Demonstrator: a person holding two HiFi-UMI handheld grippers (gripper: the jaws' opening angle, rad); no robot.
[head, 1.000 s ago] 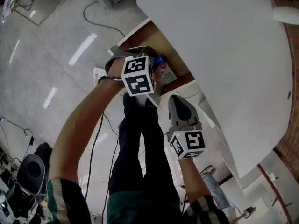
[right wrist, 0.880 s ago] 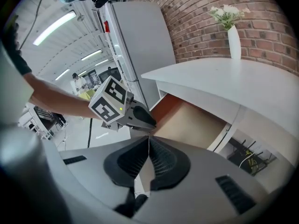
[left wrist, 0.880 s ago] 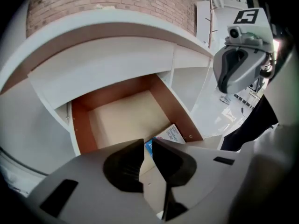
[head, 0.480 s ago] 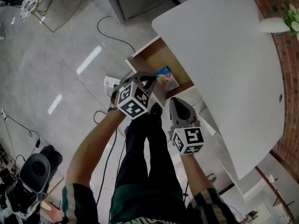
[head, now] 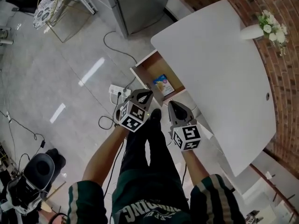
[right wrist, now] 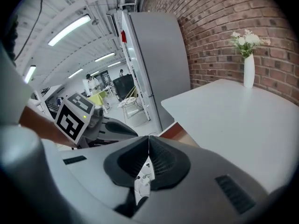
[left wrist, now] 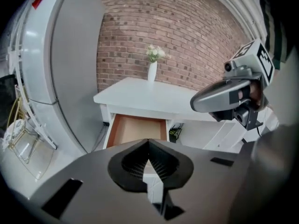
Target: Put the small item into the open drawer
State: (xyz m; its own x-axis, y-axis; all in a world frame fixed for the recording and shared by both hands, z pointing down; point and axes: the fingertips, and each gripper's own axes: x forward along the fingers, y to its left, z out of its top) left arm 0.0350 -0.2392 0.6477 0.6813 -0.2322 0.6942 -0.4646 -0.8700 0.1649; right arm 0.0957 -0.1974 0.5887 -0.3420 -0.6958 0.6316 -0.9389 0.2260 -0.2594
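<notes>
— Now, the tools first. What state are they in?

— Left gripper (head: pixel 144 95): jaws fully closed, ribbed pads meeting at the tips, nothing between them. Right gripper (head: pixel 173 104): the same, closed and empty. Both are smooth grey moulded shells, each with a cube of black-and-white markers.

— What has changed?

— A second ago the left gripper was down in the drawer (head: pixel 153 65) at the packet. It has since let go, closed up and lifted clear. The right one has risen with it. Both now hang above the person's legs, short of the drawer front.

— And the item?

— The small packet (head: pixel 164 84) lies flat on the drawer floor near the table's edge, free of both tools. It is a flat rectangle printed in blue and yellow.

— Your reading for the task?

— In my judgement the placing is done. The drawer stands open.

— Note the furniture.

— The drawer has a brown, wood-toned floor inside white walls. The table (head: pixel 219 73) has a smooth, matt white top with rounded corners.

— Further off?

— A slim white vase (head: pixel 251 31) of pale flowers stands at the far end. Behind it is a rough red brick wall (head: pixel 285 78).
</notes>
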